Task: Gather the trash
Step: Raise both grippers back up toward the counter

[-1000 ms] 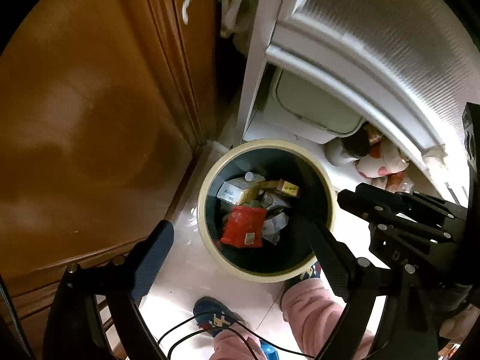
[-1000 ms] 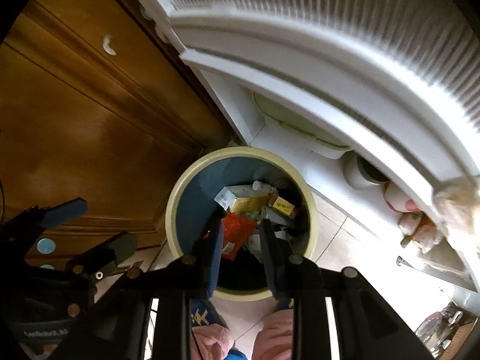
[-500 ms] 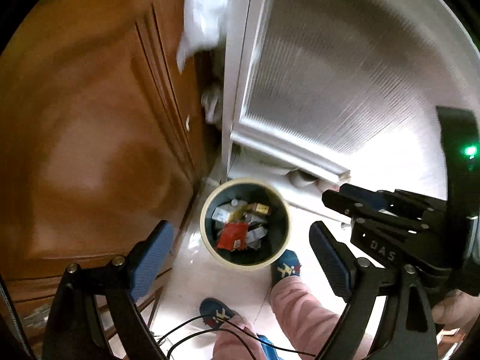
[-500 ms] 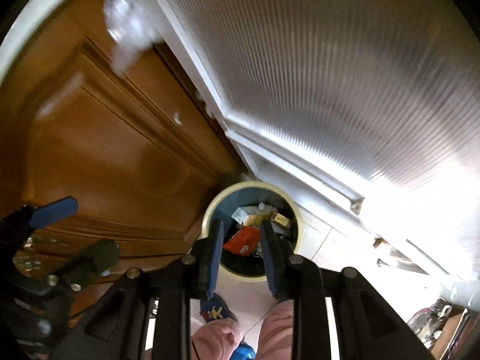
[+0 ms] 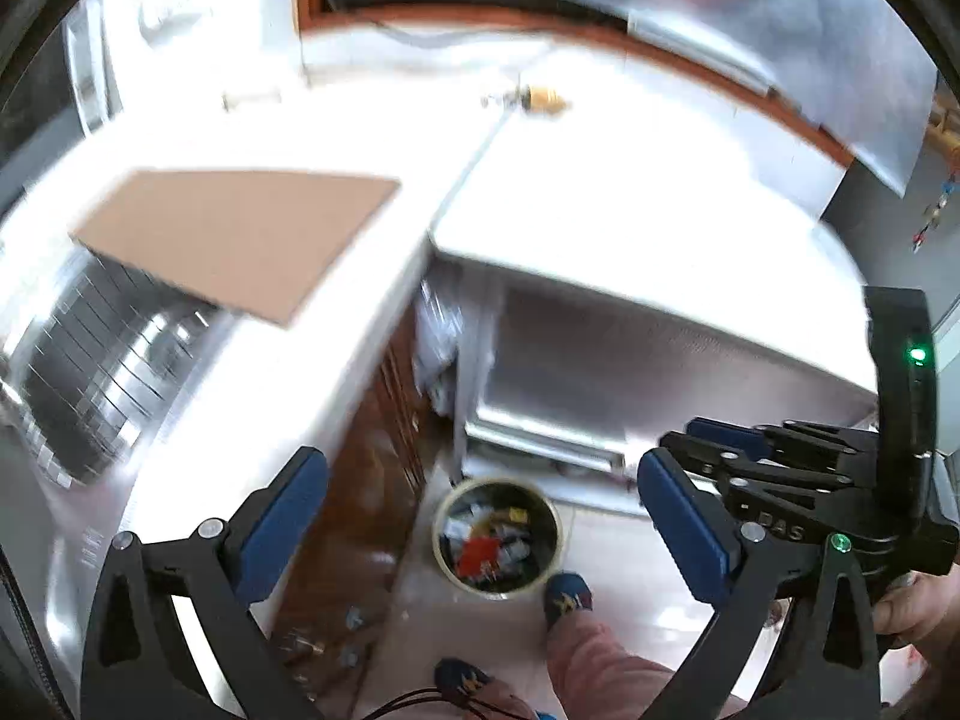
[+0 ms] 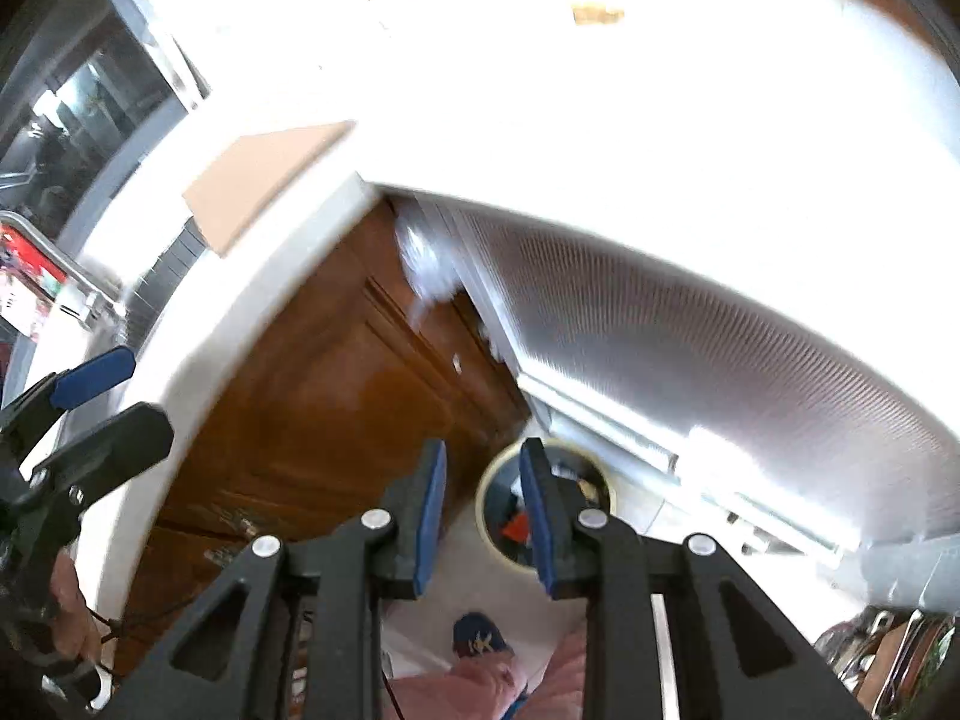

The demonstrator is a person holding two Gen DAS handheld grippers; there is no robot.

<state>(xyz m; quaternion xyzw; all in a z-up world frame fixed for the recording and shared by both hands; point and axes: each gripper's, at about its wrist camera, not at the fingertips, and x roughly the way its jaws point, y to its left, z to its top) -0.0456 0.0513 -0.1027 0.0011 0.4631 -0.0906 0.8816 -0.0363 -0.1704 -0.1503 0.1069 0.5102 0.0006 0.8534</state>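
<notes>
A round cream-rimmed trash bin stands on the floor far below, holding a red wrapper and several boxes and papers. It also shows in the right wrist view, partly behind a finger. My left gripper is wide open and empty, high above the bin. My right gripper has its jaws a small gap apart with nothing between them. It also appears at the right of the left wrist view.
A white countertop carries a brown cardboard sheet and a metal dish rack. A wooden cabinet stands below it, beside a white ribbed appliance. The person's blue shoes and pink trousers are near the bin.
Both grippers have risen well above the bin, from just over its rim to above counter height. The countertop and cardboard have come into view. Jaw openings look unchanged.
</notes>
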